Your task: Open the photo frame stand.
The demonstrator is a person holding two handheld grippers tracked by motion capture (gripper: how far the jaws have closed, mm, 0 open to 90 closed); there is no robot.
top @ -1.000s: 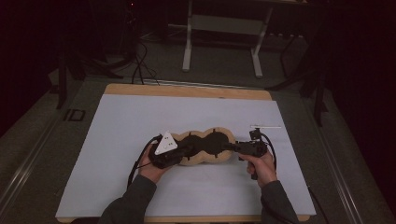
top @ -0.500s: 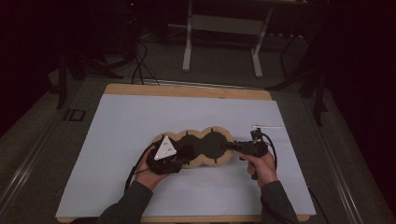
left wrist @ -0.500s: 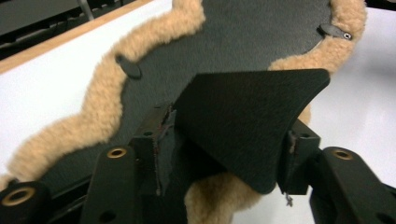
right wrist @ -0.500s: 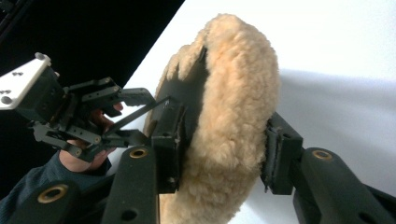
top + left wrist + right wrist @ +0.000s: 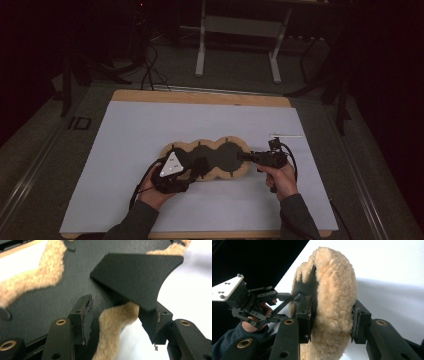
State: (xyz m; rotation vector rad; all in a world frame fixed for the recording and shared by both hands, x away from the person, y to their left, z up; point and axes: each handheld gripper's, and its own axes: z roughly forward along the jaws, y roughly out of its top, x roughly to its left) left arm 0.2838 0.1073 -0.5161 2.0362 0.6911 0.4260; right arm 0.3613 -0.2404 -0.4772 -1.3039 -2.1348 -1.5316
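One fleece-trimmed black mat, three rounded lobes joined in a row with a tan woolly border, lies on the white sheet that covers the table, a little nearer the person than the sheet's middle; nothing rests in its dark lobes. At the mat's right end the right gripper is clamped on the woolly rim: in the right gripper view the thick fleece edge stands squeezed between both pads, and those jaws have just been closing on it. At the mat's left front lobe the left gripper has its jaws spread wide, having just been opening; in the left gripper view a strip of fleece and a lifted black flap of the mat sit between the pads, which stand clear of the fleece. Beyond the mat's right end, a thin pale strip lies on the sheet, well apart from both grippers.
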